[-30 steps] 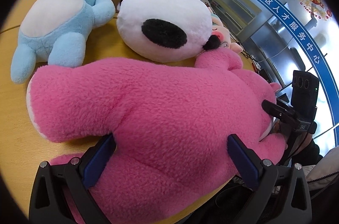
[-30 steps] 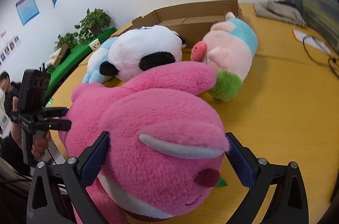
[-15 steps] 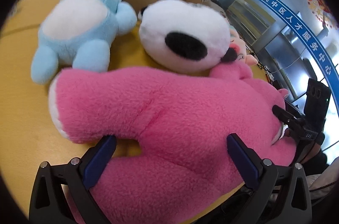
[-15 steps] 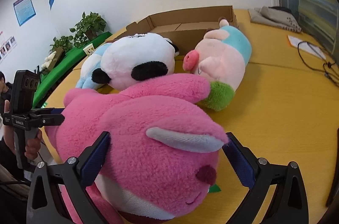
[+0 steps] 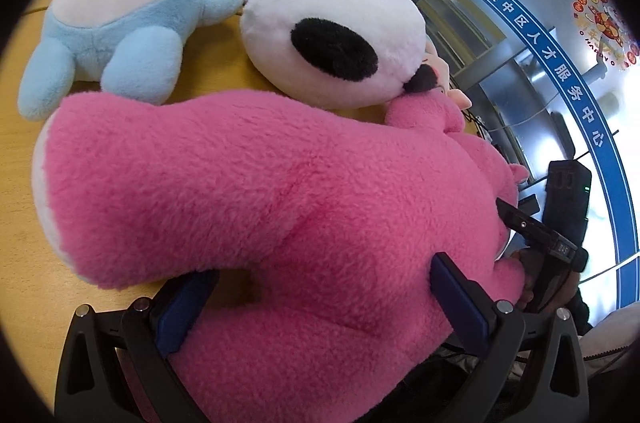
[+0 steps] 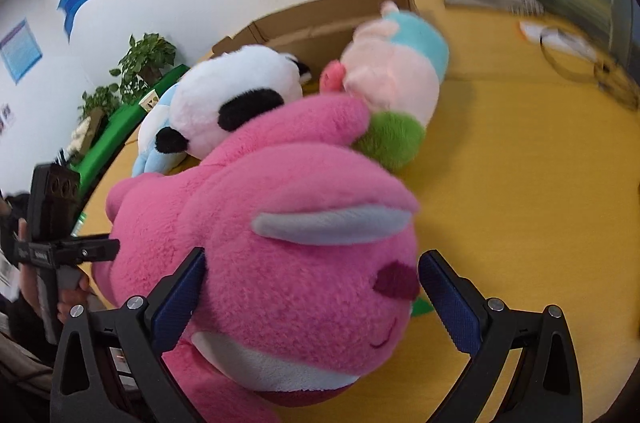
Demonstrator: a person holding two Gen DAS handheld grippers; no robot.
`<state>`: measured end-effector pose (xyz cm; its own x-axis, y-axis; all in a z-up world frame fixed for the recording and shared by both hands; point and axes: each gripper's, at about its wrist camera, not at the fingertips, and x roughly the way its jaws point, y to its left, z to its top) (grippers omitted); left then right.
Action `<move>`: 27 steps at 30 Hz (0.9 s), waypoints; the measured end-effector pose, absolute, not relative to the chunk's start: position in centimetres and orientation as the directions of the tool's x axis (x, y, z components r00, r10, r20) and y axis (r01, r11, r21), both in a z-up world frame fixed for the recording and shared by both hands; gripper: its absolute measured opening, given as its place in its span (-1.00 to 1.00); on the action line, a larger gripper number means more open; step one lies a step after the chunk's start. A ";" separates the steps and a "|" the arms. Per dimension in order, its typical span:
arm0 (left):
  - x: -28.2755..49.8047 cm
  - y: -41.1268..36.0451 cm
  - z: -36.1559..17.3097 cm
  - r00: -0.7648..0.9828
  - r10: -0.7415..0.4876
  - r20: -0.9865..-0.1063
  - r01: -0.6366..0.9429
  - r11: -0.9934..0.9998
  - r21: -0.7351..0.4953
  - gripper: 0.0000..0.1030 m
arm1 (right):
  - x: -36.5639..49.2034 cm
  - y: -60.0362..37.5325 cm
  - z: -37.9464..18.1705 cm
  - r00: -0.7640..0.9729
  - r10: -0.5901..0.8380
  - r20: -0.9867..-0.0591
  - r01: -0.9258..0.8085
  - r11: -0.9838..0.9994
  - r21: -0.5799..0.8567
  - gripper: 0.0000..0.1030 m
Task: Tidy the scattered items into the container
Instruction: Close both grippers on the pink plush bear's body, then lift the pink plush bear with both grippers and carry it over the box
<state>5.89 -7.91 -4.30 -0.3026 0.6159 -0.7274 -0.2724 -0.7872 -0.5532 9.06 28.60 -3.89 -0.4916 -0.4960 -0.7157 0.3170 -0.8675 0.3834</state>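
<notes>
Since a second ago your pink plush bear (image 5: pixel 256 191) has come up and toward the cardboard box (image 6: pixel 320 23): its head sits higher in the right wrist view, and the yellow worktop (image 6: pixel 520 163) shows under its raised leg in the left one. The background blur on the right says you are still moving.

Your left tongs (image 5: pixel 320 303) are pressed into the bear's lower body, both blue pads sunk in the pile. Your right tongs (image 6: pixel 312 299) clamp its head just below the grey brow, one pad at each cheek. So both tongs hold the same toy, at opposite ends.

Past the bear, the white-and-black plush dog (image 5: pixel 336 35) touches the bear's arm. The light-blue plush (image 5: pixel 116 7) lies toward the worktop's far left edge, the pink-and-teal plush (image 6: pixel 396 71) beside the box's near wall. All three still rest on the worktop.

I judge the lift begun; the carry over the box wall remains, and that arm may drag the dog.
</notes>
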 end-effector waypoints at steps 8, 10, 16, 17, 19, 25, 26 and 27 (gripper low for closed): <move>5.4 -6.8 -4.6 -0.246 0.673 -0.698 -0.274 -0.739 -0.616 0.99 | 8.2 29.2 -5.7 -0.407 -0.582 -0.704 0.313 -0.813 0.491 1.00; 5.2 -6.2 -4.4 -0.238 0.704 -0.669 -0.275 -0.709 -0.649 0.75 | 8.2 28.8 -5.5 -0.408 -0.574 -0.710 0.340 -0.817 0.466 1.00; 5.4 -5.6 -3.2 -0.268 0.700 -0.662 -0.290 -0.714 -0.638 0.44 | 8.8 28.3 -4.4 -0.450 -0.562 -0.694 0.388 -0.823 0.415 0.76; 5.5 -5.4 -2.9 -0.275 0.693 -0.666 -0.293 -0.720 -0.629 0.41 | 9.0 28.2 -4.2 -0.456 -0.562 -0.690 0.395 -0.823 0.408 0.70; 5.7 -5.2 -2.4 -0.286 0.684 -0.672 -0.298 -0.730 -0.616 0.34 | 9.2 28.1 -3.9 -0.462 -0.562 -0.686 0.407 -0.822 0.399 0.63; 6.7 -5.7 -1.0 -0.330 0.690 -0.645 -0.313 -0.724 -0.615 0.28 | 10.3 27.7 -1.5 -0.517 -0.568 -0.640 0.468 -0.814 0.344 0.53; 6.9 -5.7 -0.6 -0.341 0.693 -0.636 -0.322 -0.721 -0.613 0.28 | 10.5 27.6 -0.9 -0.531 -0.571 -0.626 0.481 -0.811 0.332 0.53; 7.1 -5.7 -0.1 -0.353 0.693 -0.629 -0.333 -0.721 -0.608 0.28 | 10.7 27.6 -0.1 -0.543 -0.576 -0.610 0.495 -0.807 0.322 0.53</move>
<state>7.08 -5.71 -0.10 -0.3528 0.6930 -0.6287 -0.3331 -0.7209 -0.6077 10.66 27.61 -0.12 -0.5434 -0.5763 -0.6104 0.4946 -0.8073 0.3219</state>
